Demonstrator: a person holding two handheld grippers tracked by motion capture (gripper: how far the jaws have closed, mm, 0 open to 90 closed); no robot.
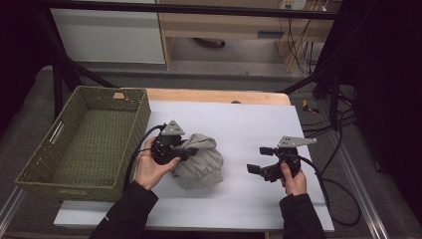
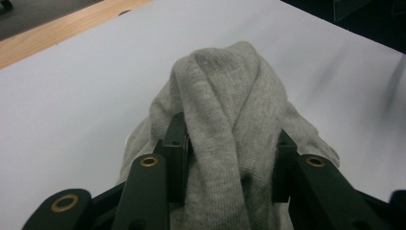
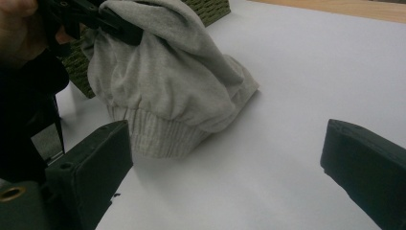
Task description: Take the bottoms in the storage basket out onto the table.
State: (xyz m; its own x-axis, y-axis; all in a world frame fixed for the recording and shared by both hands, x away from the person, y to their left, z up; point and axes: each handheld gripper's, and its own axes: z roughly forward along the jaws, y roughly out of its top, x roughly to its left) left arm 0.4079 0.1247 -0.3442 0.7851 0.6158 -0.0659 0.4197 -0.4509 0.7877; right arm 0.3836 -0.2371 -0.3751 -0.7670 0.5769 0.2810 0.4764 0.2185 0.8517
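Note:
A grey knitted garment [image 1: 201, 167] with a ribbed hem lies bunched on the white table sheet [image 1: 249, 124], left of centre. My left gripper [image 1: 191, 149] is shut on a raised fold at its top. In the left gripper view both black pads [image 2: 178, 143] press on that fold of the garment [image 2: 230, 81], and the left gripper [image 2: 230, 163] has cloth filling its gap. My right gripper [image 1: 259, 159] stands open to the right of the garment, apart from it. The right gripper [image 3: 230, 158] frames bare sheet, with the garment [image 3: 163, 81] ahead and to the left.
A green woven basket [image 1: 142, 117] stands at the table's left edge, close to the left hand; its corner [image 3: 210, 9] shows behind the garment. The table's wooden back edge [image 1: 214, 95] lies beyond the sheet. Cables trail off the right side.

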